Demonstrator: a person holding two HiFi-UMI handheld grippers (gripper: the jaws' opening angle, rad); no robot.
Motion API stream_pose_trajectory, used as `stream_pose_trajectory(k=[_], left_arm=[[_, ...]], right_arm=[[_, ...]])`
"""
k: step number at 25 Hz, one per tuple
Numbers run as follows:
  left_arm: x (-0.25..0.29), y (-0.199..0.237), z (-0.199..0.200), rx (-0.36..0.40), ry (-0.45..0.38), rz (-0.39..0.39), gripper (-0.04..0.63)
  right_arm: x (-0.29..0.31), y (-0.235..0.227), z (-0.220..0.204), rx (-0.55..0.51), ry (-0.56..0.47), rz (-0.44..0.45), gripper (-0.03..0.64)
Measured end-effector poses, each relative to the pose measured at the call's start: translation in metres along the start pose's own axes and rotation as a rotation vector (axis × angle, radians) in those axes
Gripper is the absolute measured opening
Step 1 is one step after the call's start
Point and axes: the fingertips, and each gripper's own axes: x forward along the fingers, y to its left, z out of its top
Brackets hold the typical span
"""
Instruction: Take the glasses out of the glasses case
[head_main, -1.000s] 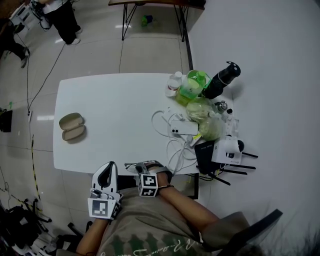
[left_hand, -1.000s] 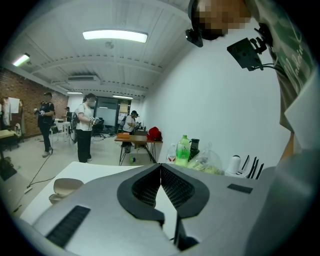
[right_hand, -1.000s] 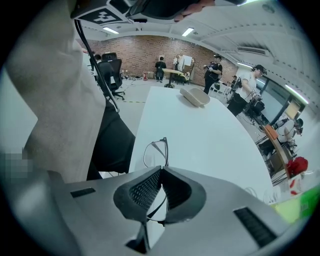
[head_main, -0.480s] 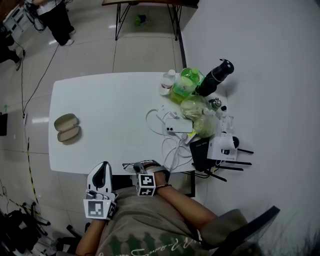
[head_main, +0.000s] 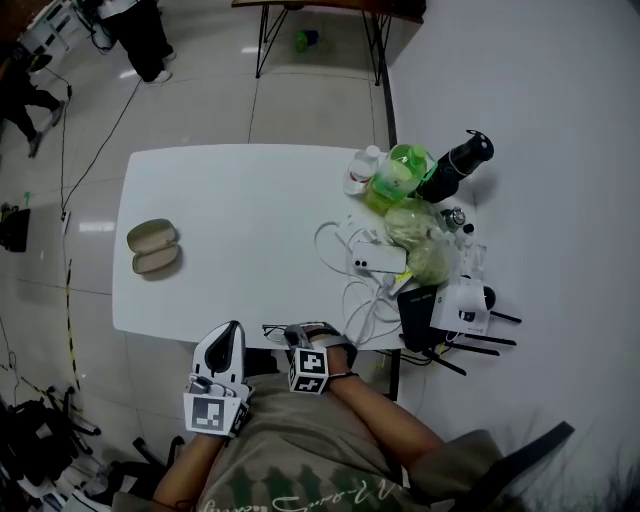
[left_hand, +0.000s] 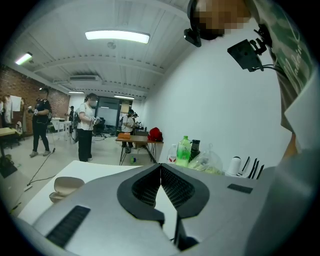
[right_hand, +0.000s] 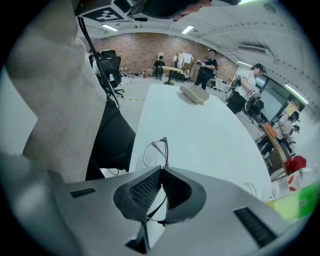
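The beige glasses case (head_main: 153, 247) lies open on the left part of the white table (head_main: 250, 210), also visible as the case (right_hand: 194, 93) and the case (left_hand: 65, 186) in the gripper views. The thin dark-framed glasses (head_main: 275, 330) sit at the table's front edge, with my right gripper (head_main: 293, 333) shut on them. In the right gripper view one lens of the glasses (right_hand: 155, 152) sticks out past the right gripper (right_hand: 161, 170). My left gripper (head_main: 224, 345) hangs just off the front edge, and in its own view the left gripper (left_hand: 160, 165) is shut with nothing in it.
Clutter fills the table's right side: a green bottle (head_main: 398, 170), a black flask (head_main: 455, 163), a plastic bag (head_main: 415, 235), a white phone (head_main: 377, 262) with cables, and a white router (head_main: 462, 305). People stand in the background (left_hand: 86, 125).
The head view has shifted slightly. The right gripper still holds the glasses at the front edge, and the left gripper stays beside it.
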Motion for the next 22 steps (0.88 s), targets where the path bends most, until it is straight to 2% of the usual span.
stream_pose_trajectory(k=[12, 17, 19, 22], left_arm=[[0.001, 0.005, -0.004, -0.03, -0.01, 0.038, 0.008], [0.014, -0.012, -0.017, -0.056, -0.008, 0.007, 0.008], [0.018, -0.013, -0.017, -0.069, -0.015, 0.004, 0.008], [0.014, -0.022, -0.013, -0.059, -0.025, -0.041, 0.008]], right_arm=[[0.003, -0.001, -0.009, -0.004, 0.013, 0.011, 0.018], [0.003, 0.0, -0.035, 0.03, 0.037, 0.009, 0.018], [0.005, -0.005, -0.036, 0.035, 0.037, 0.007, 0.018], [-0.004, 0.005, -0.036, 0.065, 0.063, 0.005, 0.018]])
